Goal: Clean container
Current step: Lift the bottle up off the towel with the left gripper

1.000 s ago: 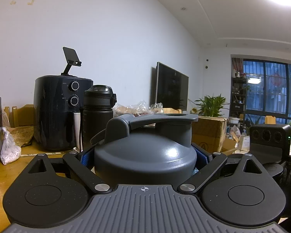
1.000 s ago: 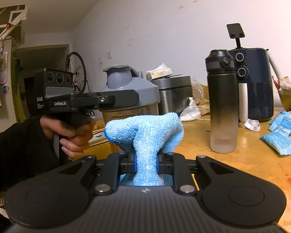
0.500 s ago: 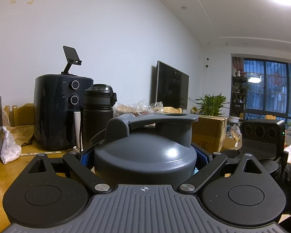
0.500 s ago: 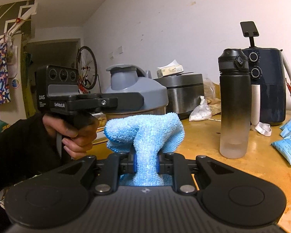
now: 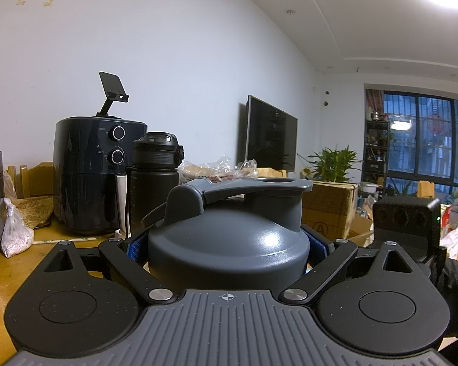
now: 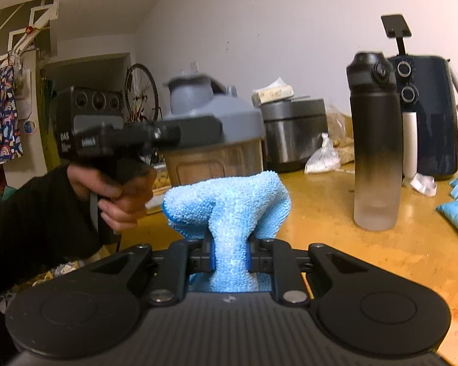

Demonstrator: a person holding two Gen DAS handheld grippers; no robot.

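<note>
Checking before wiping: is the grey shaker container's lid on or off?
On. The grey domed lid caps the translucent shaker container, gripped by the left gripper.

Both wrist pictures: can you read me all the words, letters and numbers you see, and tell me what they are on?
"A", in a circle, on the brown cardboard box.
"DAS", on the side of the black left gripper gripping the grey-lidded shaker container; the white label beside it is too blurred.
Print by the dials of the dark blue air fryer: too small.
Writing on the white packet atop the steel cooker: too blurred.
</note>
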